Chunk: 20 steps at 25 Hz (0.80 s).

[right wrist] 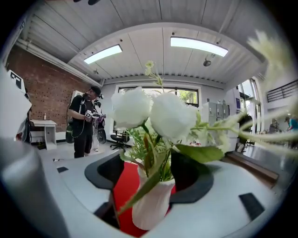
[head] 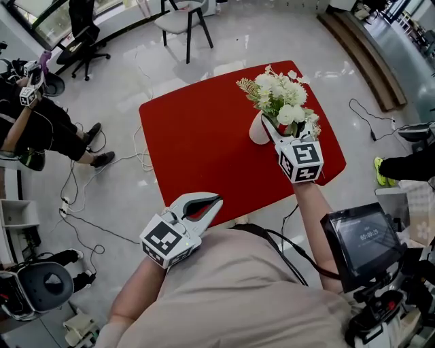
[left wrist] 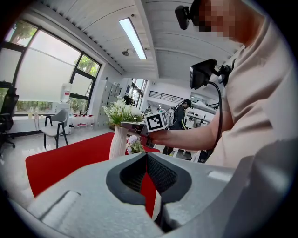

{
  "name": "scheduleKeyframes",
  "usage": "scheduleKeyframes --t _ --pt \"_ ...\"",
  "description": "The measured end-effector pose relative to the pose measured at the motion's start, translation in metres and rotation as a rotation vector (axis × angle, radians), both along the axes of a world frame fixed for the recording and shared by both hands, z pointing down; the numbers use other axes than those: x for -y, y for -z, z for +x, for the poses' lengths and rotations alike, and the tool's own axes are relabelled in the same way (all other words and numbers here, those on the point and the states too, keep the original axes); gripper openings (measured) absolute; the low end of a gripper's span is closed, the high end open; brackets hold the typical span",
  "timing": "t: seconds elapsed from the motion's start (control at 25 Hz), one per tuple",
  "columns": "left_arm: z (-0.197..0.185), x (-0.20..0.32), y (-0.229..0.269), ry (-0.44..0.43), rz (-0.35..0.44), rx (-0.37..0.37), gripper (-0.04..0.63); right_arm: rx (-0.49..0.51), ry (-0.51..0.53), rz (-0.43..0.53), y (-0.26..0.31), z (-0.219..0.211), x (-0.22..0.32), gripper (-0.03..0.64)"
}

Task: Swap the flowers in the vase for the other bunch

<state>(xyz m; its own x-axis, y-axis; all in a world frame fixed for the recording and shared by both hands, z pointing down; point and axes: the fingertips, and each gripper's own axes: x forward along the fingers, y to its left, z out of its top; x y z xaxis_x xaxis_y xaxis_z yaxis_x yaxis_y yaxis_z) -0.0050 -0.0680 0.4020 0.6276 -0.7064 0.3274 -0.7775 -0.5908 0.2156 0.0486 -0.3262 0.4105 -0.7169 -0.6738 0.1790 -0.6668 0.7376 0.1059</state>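
- My right gripper (right wrist: 150, 163) is at the white vase (head: 258, 130), which stands upright on the far right part of the red table (head: 197, 129).
- In the right gripper view its jaws stand spread, with the neck of the vase and the green stems between them. On the left side a strip of red table shows between the pad and the vase, so there is no grip there. On the right side I cannot tell if the pad touches the vase.
- The bunch of white flowers (head: 280, 95) is in the vase, with the blooms well above the rim.
- A second small bunch (left wrist: 134, 145), with a pale lilac bloom, shows in the left gripper view just beside the foot of the vase, below my right hand (left wrist: 156, 137).
- My left gripper (head: 216, 200) is at the near edge of the table, well apart from the vase. Its fingertips are pressed together and nothing is between them; only a thin wedge of red table shows behind the pads.
- Beyond the far side of the table a chair (head: 182, 20) stands on the grey floor (head: 122, 88), and cables (head: 81, 204) lie to the left.
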Motion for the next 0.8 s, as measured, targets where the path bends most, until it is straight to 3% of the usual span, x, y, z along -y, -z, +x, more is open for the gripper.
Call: scheduleKeyframes --t 0.8 --pt "-0.024 -0.032 -0.001 -0.037 0.013 -0.017 0.008 0.026 -0.132 -0.088 -0.014 0.012 -0.02 0.324"
